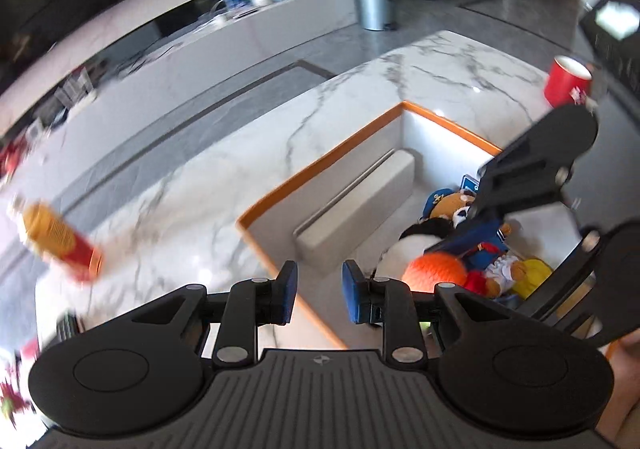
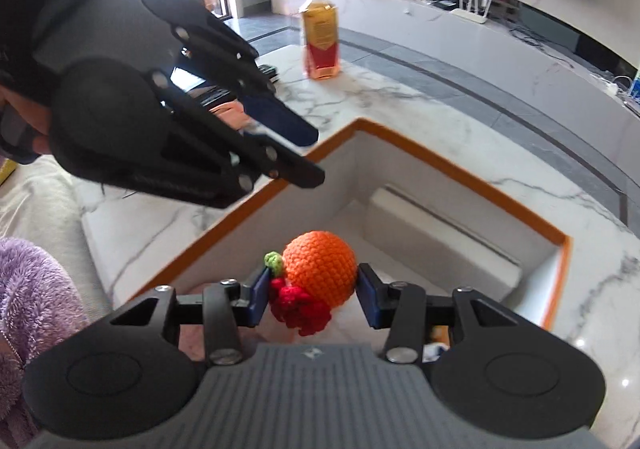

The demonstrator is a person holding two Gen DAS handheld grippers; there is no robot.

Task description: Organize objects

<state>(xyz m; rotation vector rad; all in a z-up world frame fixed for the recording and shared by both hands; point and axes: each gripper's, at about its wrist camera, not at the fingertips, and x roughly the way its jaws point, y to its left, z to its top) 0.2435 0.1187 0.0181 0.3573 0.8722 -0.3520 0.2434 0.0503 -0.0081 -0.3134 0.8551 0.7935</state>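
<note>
R gripper [image 2: 312, 295] pinches the crocheted orange [image 2: 322, 273] w/ red bit attached, held over the orange-rimmed bin [image 2: 460, 173] sunk in the marble table [image 2: 420, 105], near other plush toys [image 1: 460, 233] inside, while L gripper [image 1: 320, 291] hangs spread & empty.

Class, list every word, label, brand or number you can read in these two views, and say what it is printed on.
None can be read.
Bottle: label print too blurred.
Red cup: white mark too blurred.
Blue card in the recessed bin: white marking mostly hidden.
Small logo on each gripper body: a symbol, no letters.
</note>
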